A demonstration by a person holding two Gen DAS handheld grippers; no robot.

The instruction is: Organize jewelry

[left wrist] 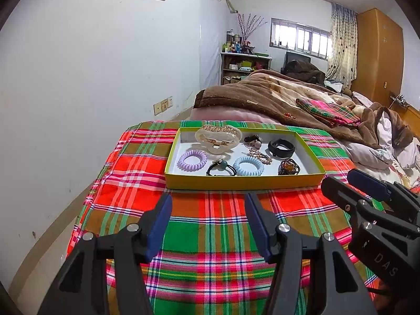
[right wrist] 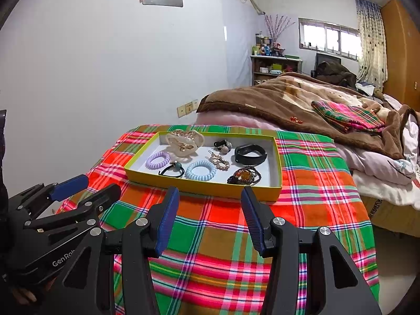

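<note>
— So where does the tray (left wrist: 244, 182) sit?
— On the plaid cloth (left wrist: 210, 236), just beyond both grippers. The left gripper (left wrist: 208, 204) hangs over the cloth short of the tray's near wall, its 2 blue pads apart with nothing between them. The right gripper (right wrist: 210, 197) does the same, also short of the near wall, jaws apart and empty.
— Do the grippers touch the tray?
— No, both are clear of it. They sit side by side, each showing at the edge of the other's view.
— What lies inside?
— Far left, a large pale hair claw (left wrist: 217, 138). Near left, a purple coil tie (left wrist: 191, 159), then a black elastic with a bead (left wrist: 221, 169), then a blue coil tie (left wrist: 248, 166). In the middle, a gold hairpin (left wrist: 258, 155). Far right, a black band (left wrist: 281, 148), and at the near right corner a dark beaded bracelet with an amber stone (right wrist: 244, 174).
— Anything past the tray?
— A bed with a brown blanket (left wrist: 262, 97), well apart from it.
</note>
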